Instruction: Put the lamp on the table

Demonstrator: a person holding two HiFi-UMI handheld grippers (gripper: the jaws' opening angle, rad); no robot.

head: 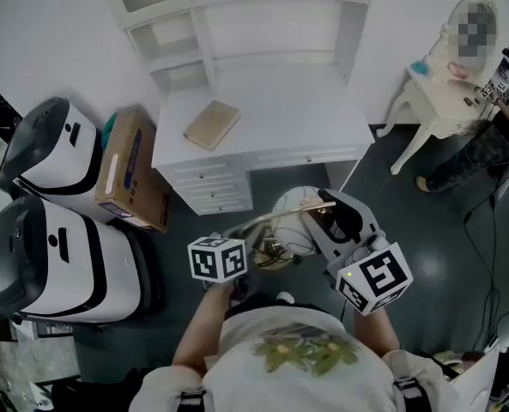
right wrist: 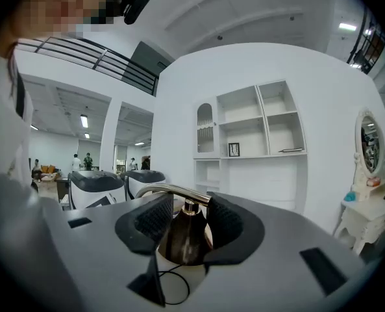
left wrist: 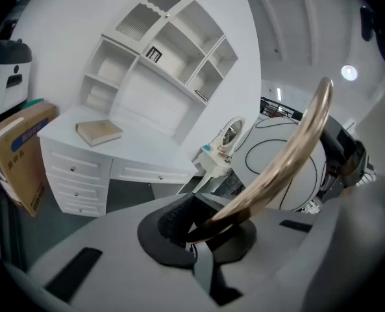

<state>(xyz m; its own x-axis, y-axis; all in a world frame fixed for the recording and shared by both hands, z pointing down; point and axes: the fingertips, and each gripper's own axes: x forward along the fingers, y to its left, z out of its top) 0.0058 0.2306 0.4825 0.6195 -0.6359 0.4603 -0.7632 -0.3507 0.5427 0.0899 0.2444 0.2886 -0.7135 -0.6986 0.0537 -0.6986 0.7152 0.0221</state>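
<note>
I hold the lamp in the air in front of the white desk [head: 271, 114], above the dark floor. It has a white globe shade [head: 293, 206] and a curved brass arm [head: 267, 220]. My left gripper [head: 250, 243] is shut on the brass arm [left wrist: 289, 155], which runs up and to the right from between its pads [left wrist: 173, 223]; the white shade [left wrist: 273, 174] shows behind. My right gripper [head: 327, 221] is closed on the lamp's dark brass cone [right wrist: 186, 236], which sits between both black pads [right wrist: 152, 220], with the brass arm [right wrist: 173, 190] bending over it.
A tan book [head: 211, 124] lies on the desk top, and shelves [head: 237, 15] rise behind it. A cardboard box [head: 132, 172] and two white-and-black machines [head: 52, 148] [head: 61, 264] stand at the left. A white vanity table [head: 439, 101] and a person [head: 494, 136] are at the right.
</note>
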